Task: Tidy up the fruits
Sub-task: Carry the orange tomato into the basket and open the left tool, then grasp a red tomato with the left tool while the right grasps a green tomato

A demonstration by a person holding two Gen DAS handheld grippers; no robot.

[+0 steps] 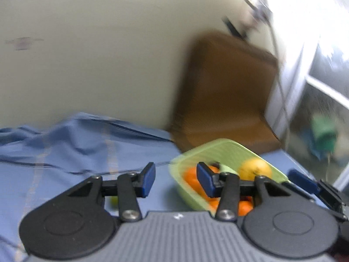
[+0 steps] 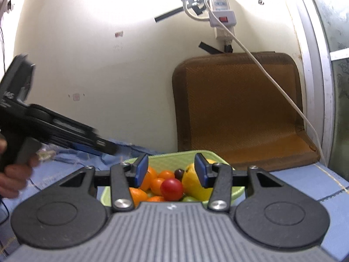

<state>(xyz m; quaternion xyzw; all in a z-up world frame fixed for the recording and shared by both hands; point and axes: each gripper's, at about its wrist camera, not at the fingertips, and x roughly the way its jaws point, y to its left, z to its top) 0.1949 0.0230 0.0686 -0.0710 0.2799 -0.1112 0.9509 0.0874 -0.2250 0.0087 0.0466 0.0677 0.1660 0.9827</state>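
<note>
Both our grippers, left gripper [image 1: 176,180] and right gripper [image 2: 171,169], stand part open and empty; the fruits [image 2: 171,188] lie piled in the green basket [image 2: 237,191], so a clumsy reach could tip it.

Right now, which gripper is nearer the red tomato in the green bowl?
Right. The right gripper hangs open just above the red tomato in the green bowl; the left gripper, also open and empty, sits off to the bowl's left side.
</note>
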